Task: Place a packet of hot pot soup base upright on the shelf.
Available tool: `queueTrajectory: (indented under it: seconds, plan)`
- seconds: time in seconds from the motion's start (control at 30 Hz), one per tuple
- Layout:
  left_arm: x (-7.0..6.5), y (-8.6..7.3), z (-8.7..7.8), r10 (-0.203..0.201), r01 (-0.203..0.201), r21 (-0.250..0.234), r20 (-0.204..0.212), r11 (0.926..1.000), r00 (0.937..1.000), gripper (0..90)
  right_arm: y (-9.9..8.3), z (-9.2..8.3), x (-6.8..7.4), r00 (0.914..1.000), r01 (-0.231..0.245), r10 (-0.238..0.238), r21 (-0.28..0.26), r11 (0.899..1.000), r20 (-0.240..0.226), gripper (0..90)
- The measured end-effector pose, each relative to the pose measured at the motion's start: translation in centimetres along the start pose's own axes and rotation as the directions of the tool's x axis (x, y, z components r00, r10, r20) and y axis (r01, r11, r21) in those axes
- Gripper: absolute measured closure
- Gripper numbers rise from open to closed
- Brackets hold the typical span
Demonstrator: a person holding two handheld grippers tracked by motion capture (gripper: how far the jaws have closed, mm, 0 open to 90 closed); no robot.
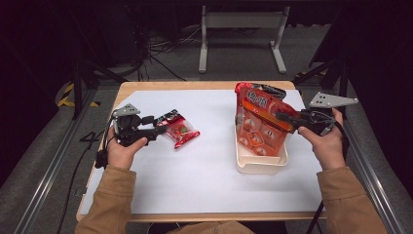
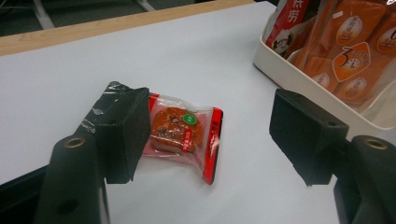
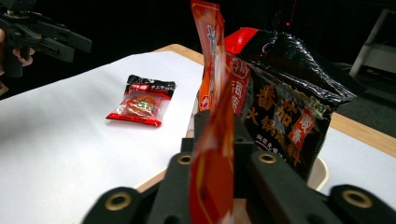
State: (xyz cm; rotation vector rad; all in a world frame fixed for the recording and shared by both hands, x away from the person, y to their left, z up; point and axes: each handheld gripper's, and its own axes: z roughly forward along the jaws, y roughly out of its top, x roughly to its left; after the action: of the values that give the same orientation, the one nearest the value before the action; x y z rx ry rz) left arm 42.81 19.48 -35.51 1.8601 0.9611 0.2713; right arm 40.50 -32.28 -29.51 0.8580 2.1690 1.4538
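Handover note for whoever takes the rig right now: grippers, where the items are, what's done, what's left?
Left gripper: jaws open, astride the small clear-and-red snack packet lying flat on the white table sheet; pads not pressing it.
Right gripper: jaws close around the edge of the large orange plastic bag, which stands in the cream rectangular tub; whether the pads still press is unclear.
Also in the tub: a black-and-red pouch, standing behind the orange bag.
Done: two packs in the tub.
Left, probably: release the orange bag, then grip the snack packet and move it to the tub.
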Motion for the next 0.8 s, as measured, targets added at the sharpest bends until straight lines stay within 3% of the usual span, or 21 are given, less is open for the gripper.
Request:
queueTrajectory:
  seconds: [0.4, 0.5, 0.57, 0.8]
  plan:
    - [0.7, -0.1, 0.3, -0.009, 0.009, 0.003, -0.017, 1.0000, 0.9998, 28.2, -0.1, -1.0, 0.2, 0.9989, -0.033, 0.036, -0.087, 0.996, 0.030, 46.7]
    - [0.7, -0.1, 0.4, -0.007, 0.008, 0.004, -0.022, 1.0000, 0.9997, 27.7, -0.4, -1.3, 0.2, 0.9986, -0.034, 0.038, -0.102, 0.994, 0.037, 42.5]
    - [0.8, -0.1, 0.3, -0.003, 0.003, 0.001, -0.030, 1.0000, 0.9995, 27.5, -0.7, -1.6, 0.1, 0.9965, -0.076, 0.080, -0.110, 0.991, 0.026, 39.0]
    - [1.3, -0.1, 0.1, -0.010, 0.010, -0.001, -0.061, 0.9999, 0.9981, 26.6, -1.1, -3.1, 0.5, 0.9959, -0.072, 0.079, -0.138, 0.988, 0.044, 31.5]
